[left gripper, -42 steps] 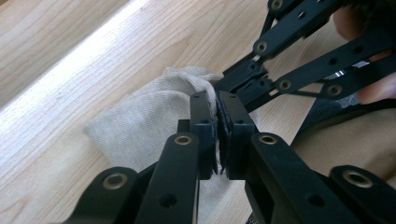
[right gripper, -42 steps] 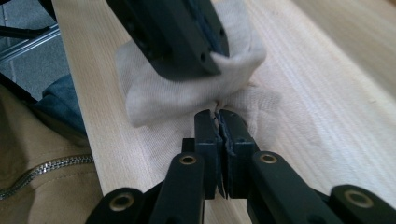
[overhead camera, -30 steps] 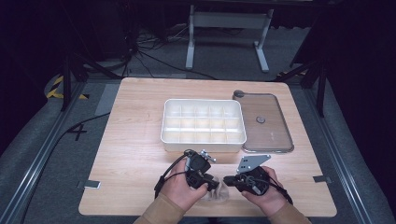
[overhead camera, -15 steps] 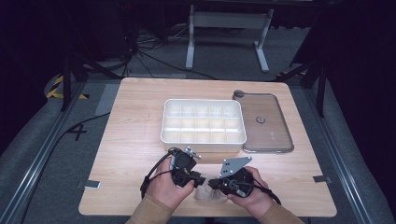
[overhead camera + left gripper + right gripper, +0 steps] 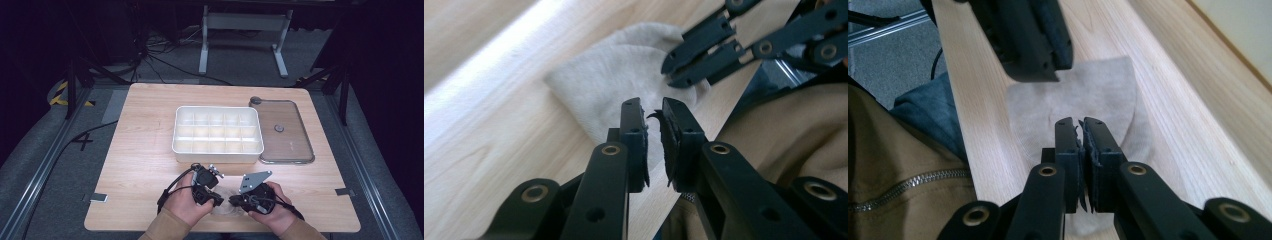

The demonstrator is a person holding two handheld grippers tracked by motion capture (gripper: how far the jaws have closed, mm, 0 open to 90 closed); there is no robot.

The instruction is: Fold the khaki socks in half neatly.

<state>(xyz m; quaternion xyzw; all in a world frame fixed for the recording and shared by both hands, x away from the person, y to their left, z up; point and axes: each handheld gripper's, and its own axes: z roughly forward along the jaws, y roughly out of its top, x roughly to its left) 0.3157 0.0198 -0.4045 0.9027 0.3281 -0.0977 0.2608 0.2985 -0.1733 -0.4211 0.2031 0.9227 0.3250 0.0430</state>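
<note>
Cloth (image 5: 1083,100), a pale beige piece, lay flat at the near edge of the wooden surface (image 5: 140,150), right in front of the person. It looked soft, light and limp, so it would likely sag and fold; a pinch at an edge or corner seemed best. The left hand-held gripper (image 5: 653,107) had just been closing, jaws a sliver apart above it, nothing clearly held. The right hand-held gripper (image 5: 1081,122) sat nearly closed; whether it pinched the fabric, I couldn't tell.
</note>
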